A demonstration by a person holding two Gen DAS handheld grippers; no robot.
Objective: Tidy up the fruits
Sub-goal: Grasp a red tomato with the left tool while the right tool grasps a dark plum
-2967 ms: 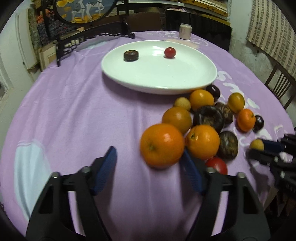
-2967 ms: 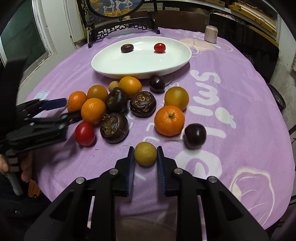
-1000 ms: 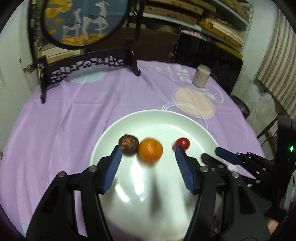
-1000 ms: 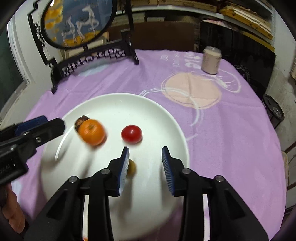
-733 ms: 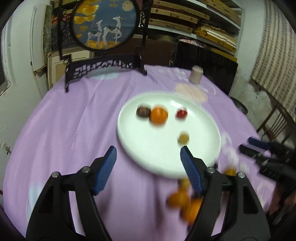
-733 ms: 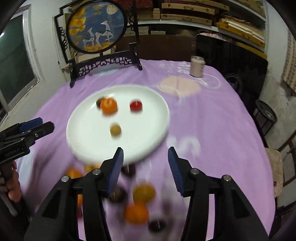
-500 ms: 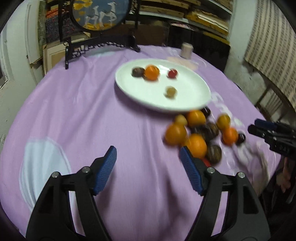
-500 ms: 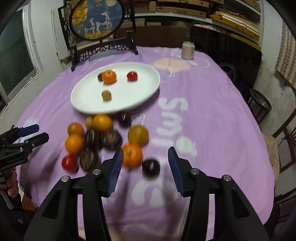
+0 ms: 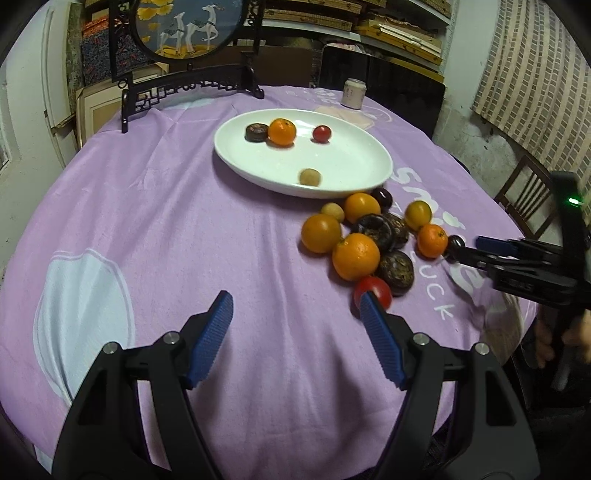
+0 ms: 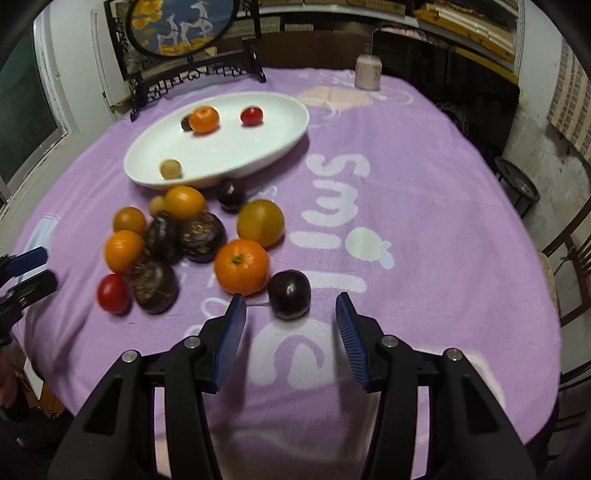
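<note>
A white oval plate [image 9: 343, 155] [image 10: 236, 147] holds an orange [image 9: 282, 131], a dark brown fruit [image 9: 256, 132], a red tomato [image 9: 321, 133] and a small yellow fruit [image 9: 309, 176]. Several oranges, dark fruits and a red tomato [image 9: 373, 290] lie heaped on the purple cloth in front of the plate. My left gripper [image 9: 295, 301] is open and empty over bare cloth, its right finger just short of that tomato. My right gripper [image 10: 290, 306] is open, and a dark plum [image 10: 289, 291] sits between its fingertips with a gap on both sides.
A round painted screen on a black carved stand [image 9: 188, 33] and a pale cup [image 9: 354, 94] stand at the far side. A wooden chair [image 9: 528, 199] is at the right. A hand [image 9: 546, 339] holds the right gripper's handle past the table edge.
Both grippers have drawn back from over the plate to the near side of the table and stand wider. The orange and the small yellow fruit now lie free on the plate.
</note>
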